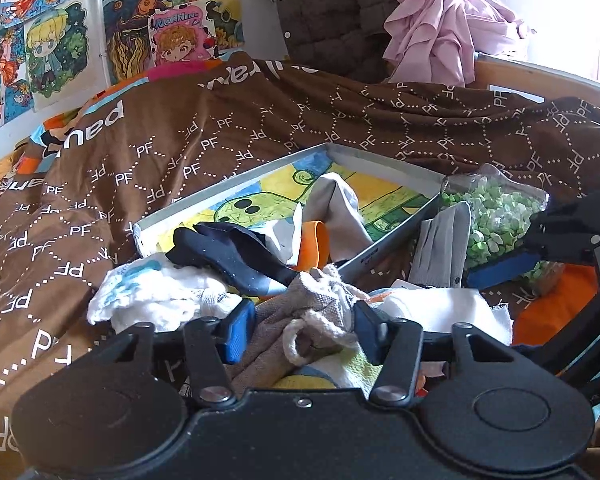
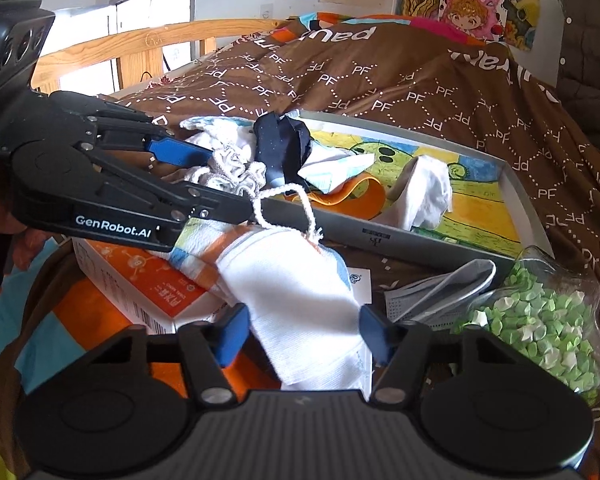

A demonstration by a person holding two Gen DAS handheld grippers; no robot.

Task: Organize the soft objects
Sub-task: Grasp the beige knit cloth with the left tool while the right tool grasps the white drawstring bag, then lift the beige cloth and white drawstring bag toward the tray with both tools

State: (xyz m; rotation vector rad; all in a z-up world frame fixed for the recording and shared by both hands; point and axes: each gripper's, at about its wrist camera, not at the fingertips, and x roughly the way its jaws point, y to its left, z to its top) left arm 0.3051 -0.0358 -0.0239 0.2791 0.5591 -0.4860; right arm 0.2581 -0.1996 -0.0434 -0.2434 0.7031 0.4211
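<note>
The left gripper [image 1: 300, 330] had its fingers on both sides of a beige pouch [image 1: 300, 312] at the near edge of the tray [image 1: 236, 184], the blue pads touching the cloth. The grip looked half made, probably to lift the pouch into the tray. Its white cord [image 2: 288, 204] hung out over the tray wall, so it could catch there.

The right gripper [image 2: 300, 332] stood over a white cloth [image 2: 296, 292] on the bed, outside the tray. Its fingers were apart, one on each side of the cloth; whether they pressed it I could not tell.

A dark sock [image 1: 228, 252] and other soft pieces already lay in the tray.

Only the right view showed the left gripper from the side, the hanging cord, and the orange box [image 2: 140, 280] under the cloth. Only the left view showed the pouch fabric bunched between the pads. Both showed the bag of green stars [image 2: 548, 320] and the grey mask [image 2: 440, 292].
</note>
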